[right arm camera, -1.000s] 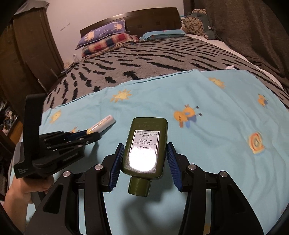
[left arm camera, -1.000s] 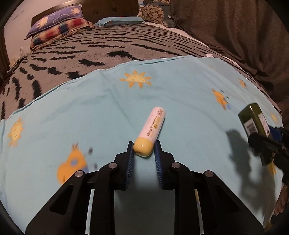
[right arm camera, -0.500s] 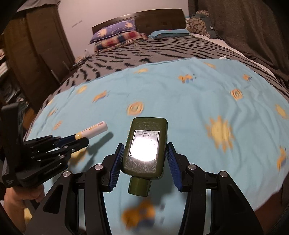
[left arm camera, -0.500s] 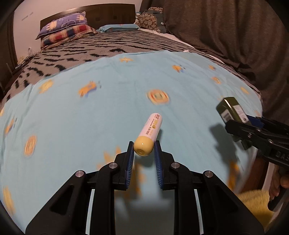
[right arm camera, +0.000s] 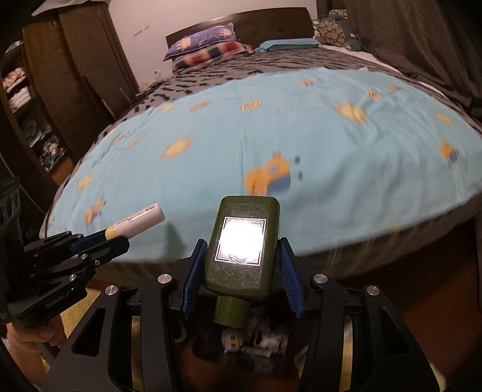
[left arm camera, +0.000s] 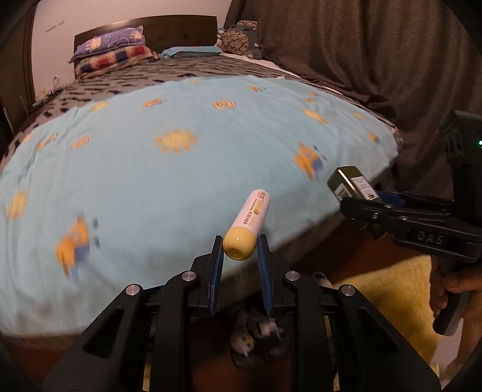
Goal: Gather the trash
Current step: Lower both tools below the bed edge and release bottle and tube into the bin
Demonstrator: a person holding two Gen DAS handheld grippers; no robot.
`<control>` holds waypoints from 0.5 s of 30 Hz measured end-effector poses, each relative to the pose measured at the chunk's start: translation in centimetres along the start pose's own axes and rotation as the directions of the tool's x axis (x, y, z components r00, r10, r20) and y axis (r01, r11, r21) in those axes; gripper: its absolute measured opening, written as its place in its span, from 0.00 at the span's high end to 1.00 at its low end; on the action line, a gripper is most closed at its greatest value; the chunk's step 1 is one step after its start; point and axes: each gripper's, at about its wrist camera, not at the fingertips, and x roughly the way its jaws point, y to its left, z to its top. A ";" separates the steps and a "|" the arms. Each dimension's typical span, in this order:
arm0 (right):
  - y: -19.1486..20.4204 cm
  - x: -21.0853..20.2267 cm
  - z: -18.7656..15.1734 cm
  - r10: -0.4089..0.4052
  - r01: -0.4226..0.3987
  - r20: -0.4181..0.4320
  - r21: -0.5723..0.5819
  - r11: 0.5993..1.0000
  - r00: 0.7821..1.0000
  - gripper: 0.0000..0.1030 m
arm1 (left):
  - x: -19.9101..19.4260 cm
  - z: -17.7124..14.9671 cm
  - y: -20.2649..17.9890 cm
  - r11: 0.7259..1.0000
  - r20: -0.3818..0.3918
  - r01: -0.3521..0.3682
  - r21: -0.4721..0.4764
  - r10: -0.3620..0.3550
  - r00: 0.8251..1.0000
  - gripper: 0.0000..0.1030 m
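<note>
Both wrist views face the bed (left arm camera: 180, 169) obliquely from its foot.

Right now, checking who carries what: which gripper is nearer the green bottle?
Right. The right gripper is shut on the green bottle; the left gripper holds the yellow-capped tube beside it.

Bed: wide bed with a dark wooden headboard (left arm camera: 144, 31) against the far wall
Cover: light blue cotton sheet with orange sun prints (left arm camera: 168, 169) on the near part; grey blanket with black stripes (left arm camera: 168, 67) behind it
Pillows: purple patterned pillow (right arm camera: 200, 42) on a red and blue checked pillow (right arm camera: 211, 55), near the headboard
Wall: plain pale pink wall (left arm camera: 120, 15)
Curtain: heavy dark grey-brown curtain (left arm camera: 361, 54) along the right side of the bed
Furniture: tall brown wooden wardrobe (right arm camera: 75, 60) on the left
Floor: fluffy yellow rug (left arm camera: 391, 289) beside the bed
Light: dim, warm, indoor
</note>
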 end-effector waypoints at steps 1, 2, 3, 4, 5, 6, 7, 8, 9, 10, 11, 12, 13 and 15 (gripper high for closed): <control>0.0 -0.1 -0.6 -0.004 0.004 -0.004 -0.002 1.000 1.000 0.53 | -0.2 -0.9 -0.3 1.000 -0.007 0.000 -0.001 0.000 1.000 0.80; 0.1 -0.1 -1.4 -0.010 0.009 -0.012 -0.004 1.000 1.000 0.53 | -0.1 -1.4 -0.4 1.000 -0.013 0.000 0.002 0.000 1.000 0.80; 0.2 -0.1 -2.2 -0.018 0.018 -0.020 -0.008 1.000 1.000 0.53 | 0.0 -2.2 -0.6 1.000 -0.025 0.000 0.006 0.001 1.000 0.80; 0.3 0.0 -2.6 -0.027 0.026 -0.026 -0.011 1.000 0.999 0.53 | 0.1 -2.9 -0.8 1.000 -0.037 0.000 0.009 0.001 0.999 0.80; 0.1 0.2 -3.3 -0.034 0.034 -0.037 -0.011 0.999 0.999 0.53 | 0.5 -3.9 -1.1 1.000 -0.060 0.007 0.010 -0.006 0.998 0.80; -0.1 0.4 -4.1 -0.032 0.032 -0.052 -0.003 0.999 0.998 0.53 | 0.9 -4.5 -1.2 1.000 -0.076 0.011 0.009 -0.011 0.997 0.80; -0.3 0.7 -4.5 -0.029 0.029 -0.061 0.004 1.000 0.998 0.53 | 1.4 -5.3 -1.4 1.000 -0.096 0.016 0.006 -0.016 0.995 0.80; -0.6 1.0 -5.1 -0.026 0.027 -0.076 0.015 1.000 0.997 0.53 | 1.7 -5.8 -1.4 1.000 -0.109 0.020 0.004 -0.020 0.994 0.80; -0.8 1.5 -5.8 -0.024 0.026 -0.093 0.026 0.999 0.995 0.53 | 2.3 -6.6 -1.5 1.000 -0.131 0.028 -0.001 -0.028 0.991 0.80; -0.9 1.8 -6.3 -0.022 0.025 -0.105 0.032 0.999 0.994 0.53 | 2.8 -7.3 -1.6 0.999 -0.147 0.033 -0.003 -0.033 0.989 0.80; -1.1 2.4 -7.0 -0.018 0.024 -0.127 0.040 0.999 0.992 0.53 | 3.7 -8.0 -1.8 0.999 -0.172 0.035 -0.001 -0.035 0.984 0.80; -1.2 3.1 -7.6 -0.020 0.026 -0.148 0.045 0.999 0.989 0.53 | 4.3 -8.4 -1.9 0.999 -0.188 0.034 0.001 -0.034 0.982 0.80; -1.3 3.4 -8.2 -0.021 0.029 -0.159 0.048 0.998 0.987 0.53 | 5.0 -8.8 -2.0 0.999 -0.204 0.033 0.000 -0.032 0.979 0.80; -1.9 4.9 -9.3 -0.010 0.026 -0.196 0.079 0.997 0.980 0.53 | 6.6 -9.7 -2.0 0.999 -0.244 0.033 -0.007 -0.034 0.969 0.80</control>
